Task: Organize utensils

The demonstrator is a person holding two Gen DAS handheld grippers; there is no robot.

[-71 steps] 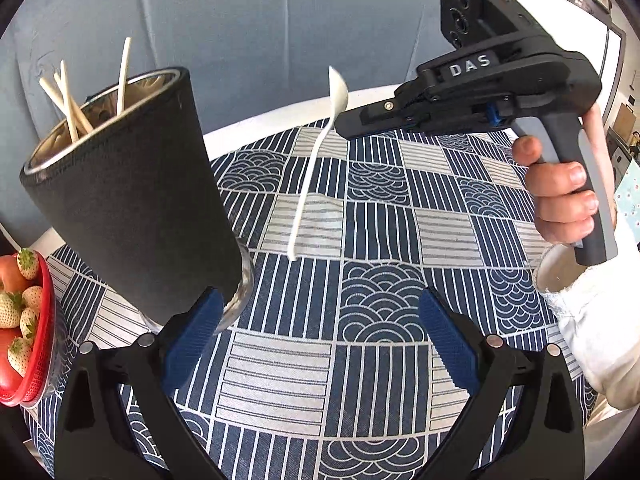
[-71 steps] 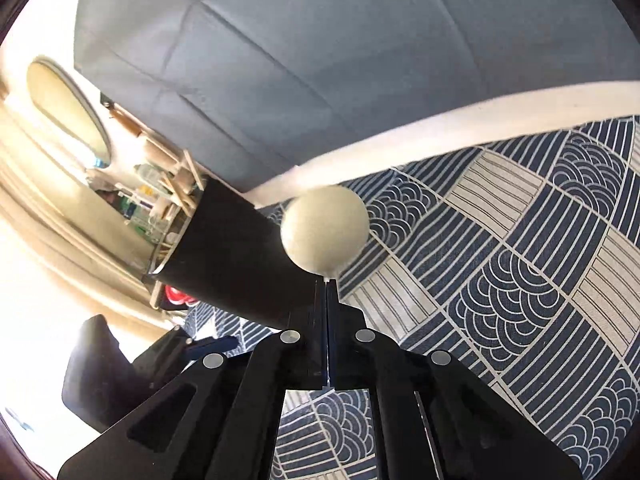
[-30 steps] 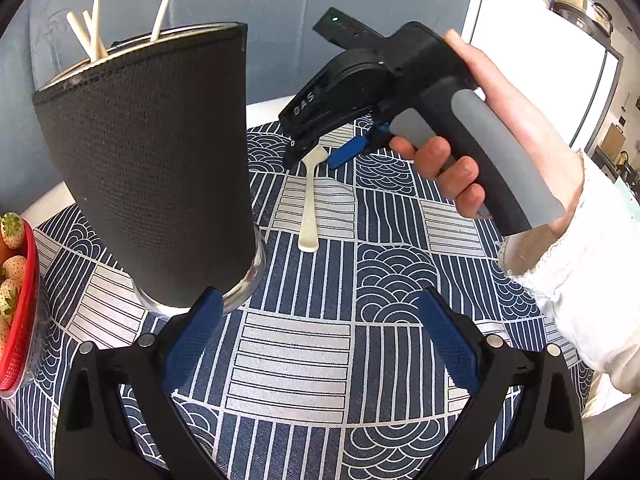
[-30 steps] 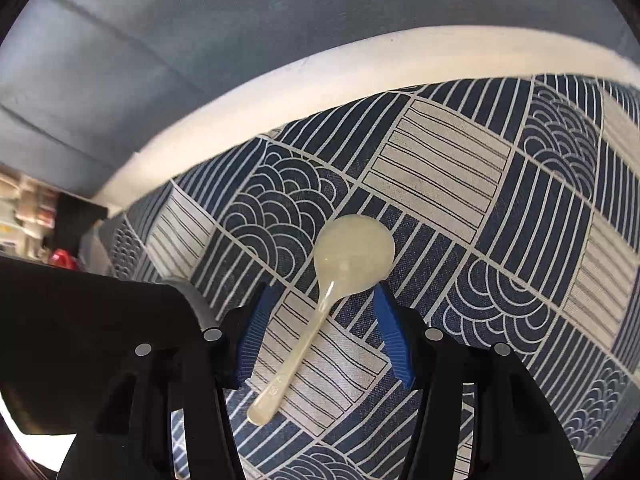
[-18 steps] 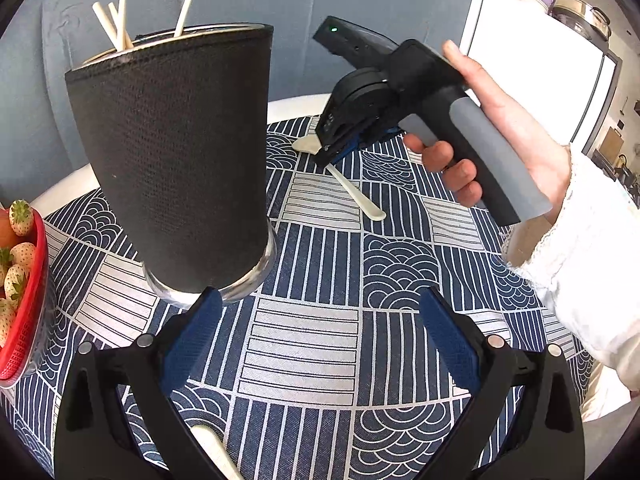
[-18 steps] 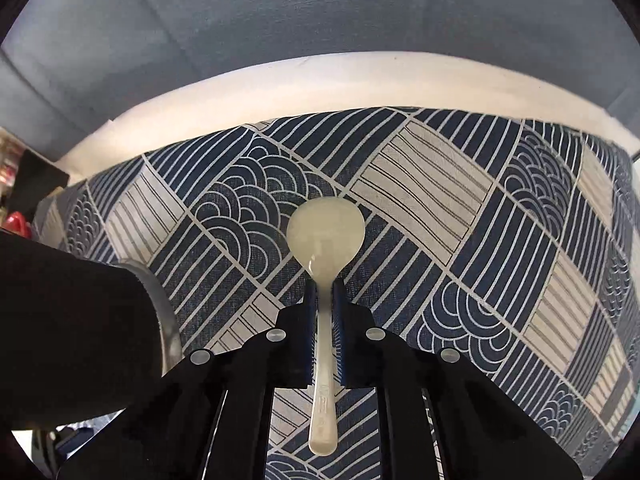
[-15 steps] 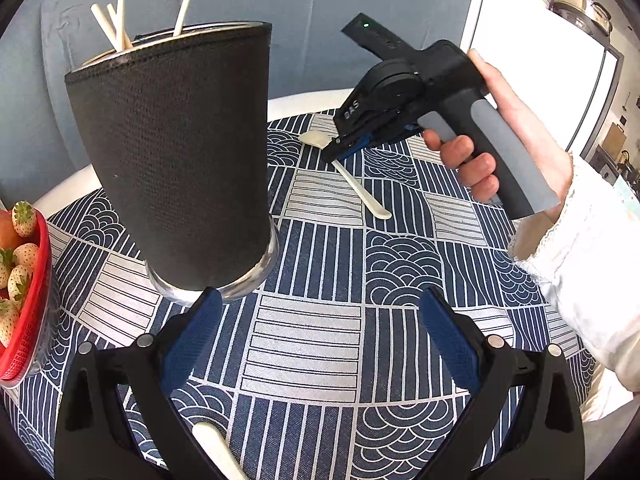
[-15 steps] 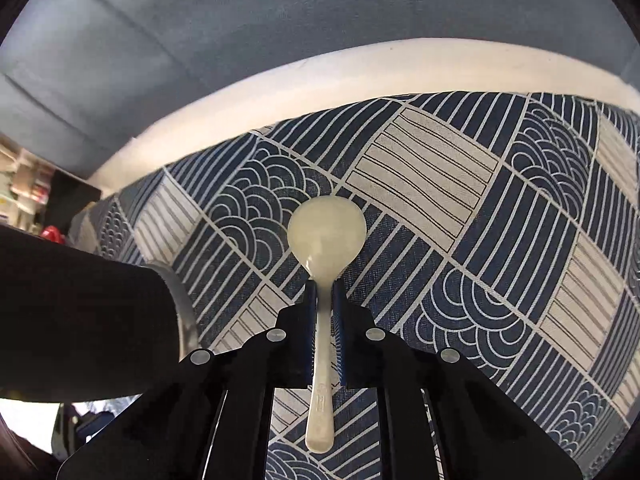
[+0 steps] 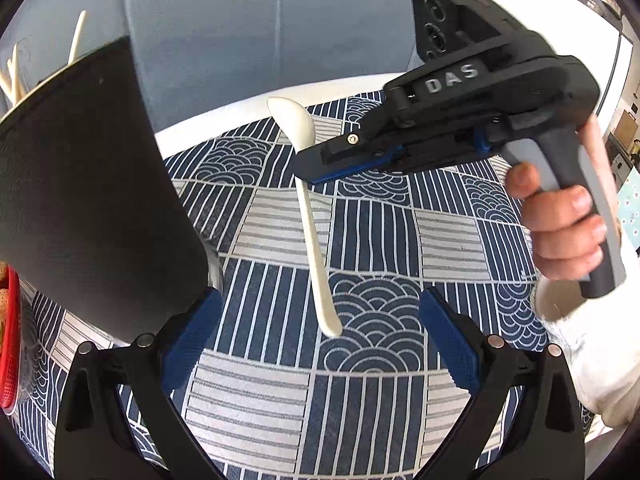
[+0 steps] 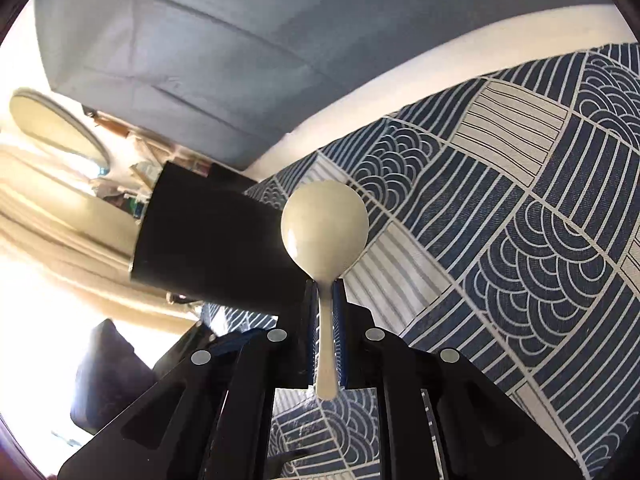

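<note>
My right gripper (image 9: 312, 168) is shut on a cream plastic spoon (image 9: 308, 204), gripping its neck just below the bowl, and holds it in the air above the patterned tablecloth (image 9: 372, 240), handle hanging down. In the right wrist view the spoon (image 10: 325, 232) stands up between the closed jaws of the gripper (image 10: 326, 292). The black utensil holder (image 9: 88, 192) with several cream utensils (image 9: 76, 40) in it is at the left, tilted, its base by my left gripper's left finger. My left gripper (image 9: 320, 344) is open. The holder also shows in the right wrist view (image 10: 208, 240).
A red bowl of strawberries (image 9: 10, 340) sits at the far left edge. The round white table rim (image 9: 240, 108) runs behind the cloth, with a grey sofa back (image 9: 240, 32) beyond. A white fridge (image 9: 552, 20) stands at the right.
The right gripper closed on the spoon lying on the cloth and has lifted it into the air. The black holder now leans and sits closer to my left finger.
</note>
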